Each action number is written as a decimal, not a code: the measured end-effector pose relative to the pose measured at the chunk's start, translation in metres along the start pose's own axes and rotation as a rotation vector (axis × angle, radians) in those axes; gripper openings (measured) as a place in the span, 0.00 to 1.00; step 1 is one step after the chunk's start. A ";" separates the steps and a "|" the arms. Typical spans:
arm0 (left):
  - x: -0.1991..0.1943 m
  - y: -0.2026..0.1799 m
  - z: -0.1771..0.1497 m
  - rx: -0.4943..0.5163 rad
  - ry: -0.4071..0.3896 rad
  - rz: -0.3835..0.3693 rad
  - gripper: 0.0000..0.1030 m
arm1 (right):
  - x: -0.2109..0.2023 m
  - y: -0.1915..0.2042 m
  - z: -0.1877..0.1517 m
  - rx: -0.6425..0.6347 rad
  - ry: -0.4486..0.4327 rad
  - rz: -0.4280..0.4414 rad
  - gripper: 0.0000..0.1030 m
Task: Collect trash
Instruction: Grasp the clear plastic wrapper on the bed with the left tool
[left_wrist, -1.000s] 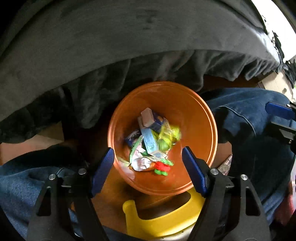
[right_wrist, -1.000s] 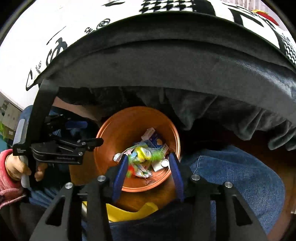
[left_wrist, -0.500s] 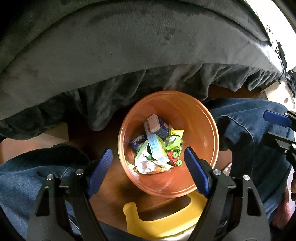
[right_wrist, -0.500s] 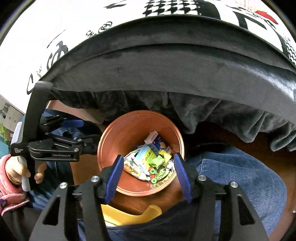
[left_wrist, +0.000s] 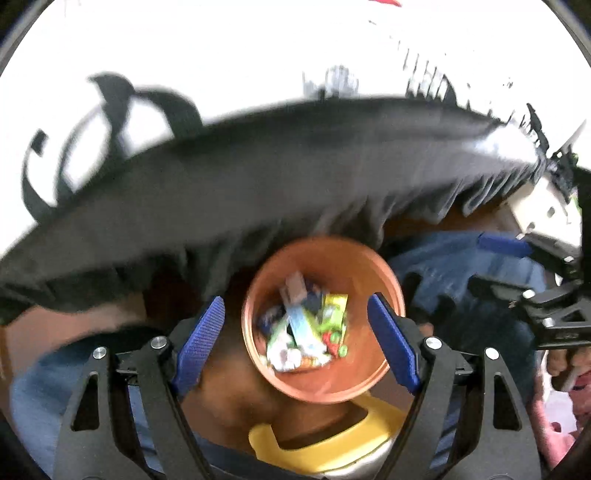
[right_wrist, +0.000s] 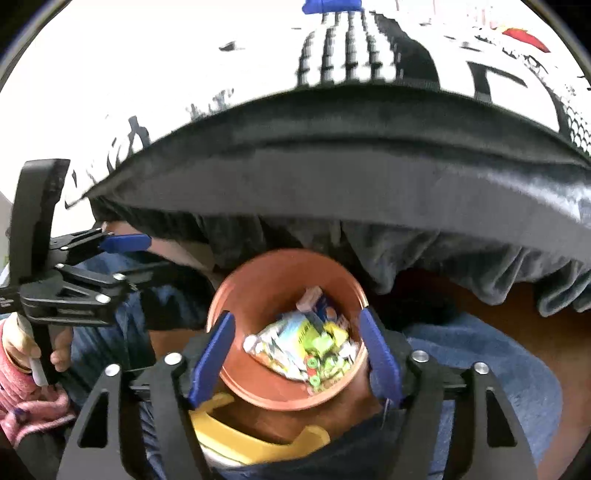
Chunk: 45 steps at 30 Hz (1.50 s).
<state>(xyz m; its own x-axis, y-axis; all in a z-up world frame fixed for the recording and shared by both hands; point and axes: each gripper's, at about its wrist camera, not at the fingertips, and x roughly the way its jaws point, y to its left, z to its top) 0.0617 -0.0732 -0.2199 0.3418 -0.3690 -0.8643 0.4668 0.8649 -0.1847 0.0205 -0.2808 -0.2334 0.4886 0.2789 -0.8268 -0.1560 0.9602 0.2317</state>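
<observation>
Both grippers are hanging over the orange bowl (left_wrist: 376, 266), which is sitting down on the brown floor (right_wrist: 517, 306) between the person's jeans-covered legs (right_wrist: 480, 350), right below the hanging edge of a dark gray blanket (left_wrist: 258, 177). The left gripper (left_wrist: 295, 339) is spread wide with nothing between its blue pads, and the right gripper (right_wrist: 295, 354) is gaping the same way, also empty.

The trash (left_wrist: 306, 328) is piling up in the bottom of the bowl: crumpled wrappers, a small box, some lime-green and red bits. It's pretty smeared in the left wrist view; the right wrist view is showing the pile (right_wrist: 306, 339) sharper, with silvery foil on the left side of it.

A yellow plastic thing (left_wrist: 325, 443) is poking out just beside the near rim of the bowl in both views.

Only the right wrist view is catching the black-and-white patterned cloth (right_wrist: 351, 55) on top of the blanket clearly, plus the hand in a pink sleeve (right_wrist: 37, 354) gripping the left gripper's handle.
</observation>
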 end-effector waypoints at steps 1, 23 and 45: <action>-0.015 0.003 0.009 0.003 -0.042 -0.001 0.76 | -0.005 0.000 0.004 0.005 -0.019 0.009 0.74; 0.007 0.144 0.363 0.108 -0.233 0.432 0.88 | -0.026 -0.017 0.114 0.104 -0.242 0.120 0.86; 0.046 0.167 0.395 0.061 -0.197 0.331 0.15 | -0.018 -0.018 0.181 0.057 -0.314 0.141 0.86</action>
<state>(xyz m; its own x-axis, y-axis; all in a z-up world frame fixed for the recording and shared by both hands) 0.4776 -0.0802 -0.1062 0.6295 -0.1367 -0.7649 0.3504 0.9286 0.1224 0.1700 -0.3007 -0.1300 0.7072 0.3913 -0.5888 -0.1967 0.9089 0.3677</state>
